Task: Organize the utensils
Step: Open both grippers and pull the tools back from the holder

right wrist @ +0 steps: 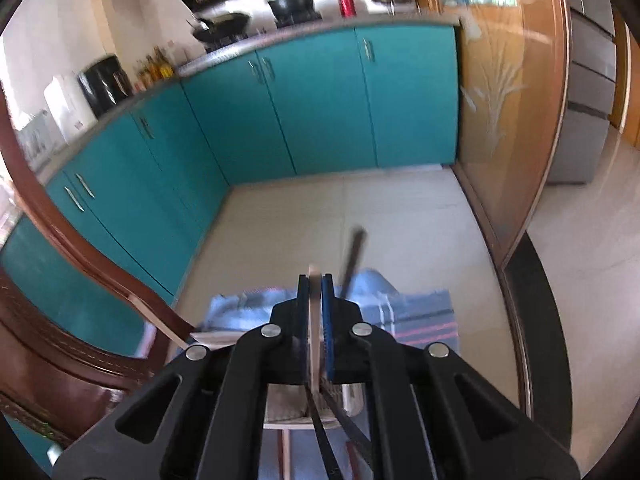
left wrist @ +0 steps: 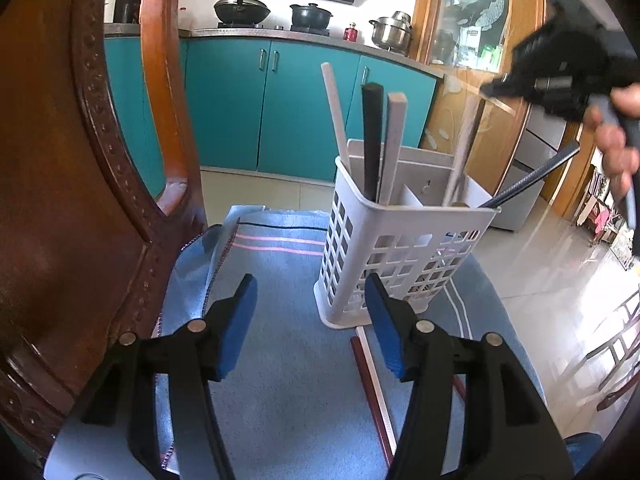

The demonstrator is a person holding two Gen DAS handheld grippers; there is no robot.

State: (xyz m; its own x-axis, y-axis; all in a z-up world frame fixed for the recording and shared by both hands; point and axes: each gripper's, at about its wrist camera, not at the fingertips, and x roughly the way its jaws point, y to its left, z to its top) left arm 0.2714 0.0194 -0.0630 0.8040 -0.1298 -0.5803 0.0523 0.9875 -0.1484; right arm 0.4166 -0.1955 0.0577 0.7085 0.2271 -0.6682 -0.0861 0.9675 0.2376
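A white slotted utensil holder [left wrist: 400,248] stands on a blue cloth [left wrist: 280,360]. Black [left wrist: 372,140] and pale [left wrist: 394,140] handles stick up from its left compartment, and a dark stick [left wrist: 532,176] leans out to the right. My left gripper [left wrist: 312,320] hovers low in front of the holder, open, with nothing between its blue pads. A hand holds my right gripper [left wrist: 496,88] above the holder's right side. It is shut on a pale flat stick [right wrist: 315,320] whose lower end reaches down into the holder [right wrist: 280,412]. A red and a white chopstick [left wrist: 372,392] lie on the cloth.
A carved brown wooden chair back [left wrist: 80,200] rises close on the left. Teal kitchen cabinets [left wrist: 240,100] with pots on the counter stand behind, and a wood-framed glass door [left wrist: 480,60] is at the right. Tiled floor [left wrist: 540,280] lies beyond the cloth's right edge.
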